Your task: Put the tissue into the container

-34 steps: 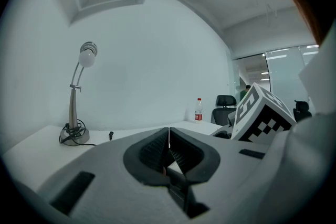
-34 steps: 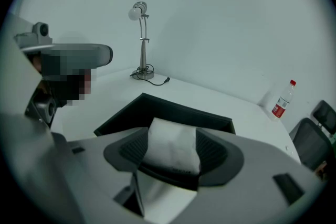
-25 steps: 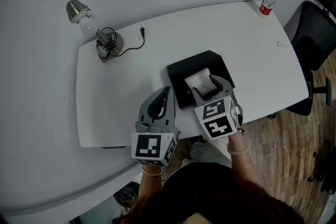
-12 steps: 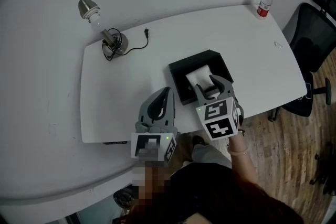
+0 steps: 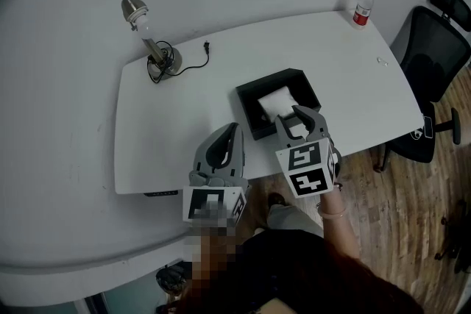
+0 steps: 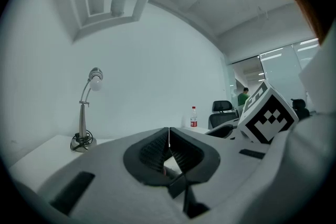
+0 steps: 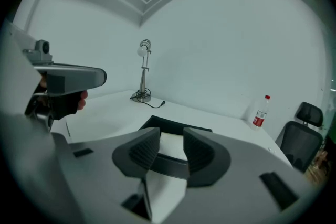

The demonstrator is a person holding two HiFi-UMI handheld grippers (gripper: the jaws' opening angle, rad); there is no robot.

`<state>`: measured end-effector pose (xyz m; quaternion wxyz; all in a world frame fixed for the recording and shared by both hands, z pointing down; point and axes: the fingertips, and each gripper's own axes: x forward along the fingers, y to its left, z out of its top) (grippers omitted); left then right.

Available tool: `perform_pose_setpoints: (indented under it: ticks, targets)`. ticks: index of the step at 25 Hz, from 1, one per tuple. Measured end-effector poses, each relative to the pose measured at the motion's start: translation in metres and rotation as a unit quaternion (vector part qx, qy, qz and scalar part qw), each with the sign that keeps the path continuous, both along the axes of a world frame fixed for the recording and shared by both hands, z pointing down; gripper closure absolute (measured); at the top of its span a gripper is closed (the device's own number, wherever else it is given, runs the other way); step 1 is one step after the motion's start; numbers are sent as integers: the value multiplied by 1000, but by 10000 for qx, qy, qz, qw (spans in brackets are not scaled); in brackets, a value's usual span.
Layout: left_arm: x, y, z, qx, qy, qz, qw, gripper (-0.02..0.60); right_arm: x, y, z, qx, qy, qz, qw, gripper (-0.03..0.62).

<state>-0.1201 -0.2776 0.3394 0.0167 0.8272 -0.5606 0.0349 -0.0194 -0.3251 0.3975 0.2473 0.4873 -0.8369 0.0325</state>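
A black open container [image 5: 294, 75] stands on the white table [image 5: 176, 121], and the white tissue [image 5: 274, 102] lies inside it. My right gripper [image 5: 299, 116] hovers over the container's near side. Its jaws are closing, a gap still shows between them, and the pads press on nothing. In the right gripper view the tissue [image 7: 170, 145] shows past the right gripper [image 7: 171, 136], down in the container [image 7: 157, 122]. My left gripper [image 5: 234, 129] is held at the table's front edge, left of the container. In the left gripper view the left gripper [image 6: 168, 131] is shut and empty.
A desk lamp [image 5: 151, 44] with a loose cord and plug [image 5: 207, 48] stands at the table's back left. A plastic bottle [image 5: 361, 5] is at the back right corner. A black office chair [image 5: 434, 48] stands on the wooden floor to the right.
The right gripper's jaws have narrowed above the container while the tissue stays inside. The left gripper has stayed put. The head view has shifted a little.
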Motion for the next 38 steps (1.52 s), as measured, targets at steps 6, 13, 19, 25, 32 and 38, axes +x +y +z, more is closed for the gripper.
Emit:
perform_pose_setpoints:
  ticks: [6, 13, 19, 25, 32, 38]
  targets:
    - [3, 21, -7, 110, 2, 18, 9999, 554, 5, 21, -12, 184, -88, 61, 9998, 482]
    - [4, 46, -12, 192, 13, 37, 9998, 554, 9, 46, -22, 358, -12, 146, 9993, 528]
    - [6, 69, -16, 251, 34, 90, 9996, 554, 10, 71, -28, 458, -35, 173, 9988, 539]
    - [8, 92, -18, 306, 39, 103, 9995, 554, 13, 92, -38, 642, -64, 220, 9977, 553]
    - [7, 121, -23, 372, 36, 93, 9993, 554, 11, 123, -51, 793, -311, 209, 9961, 556]
    - [10, 148, -26, 428, 32, 141, 9990, 554, 14, 150, -62, 1018, -481, 269, 9933, 570]
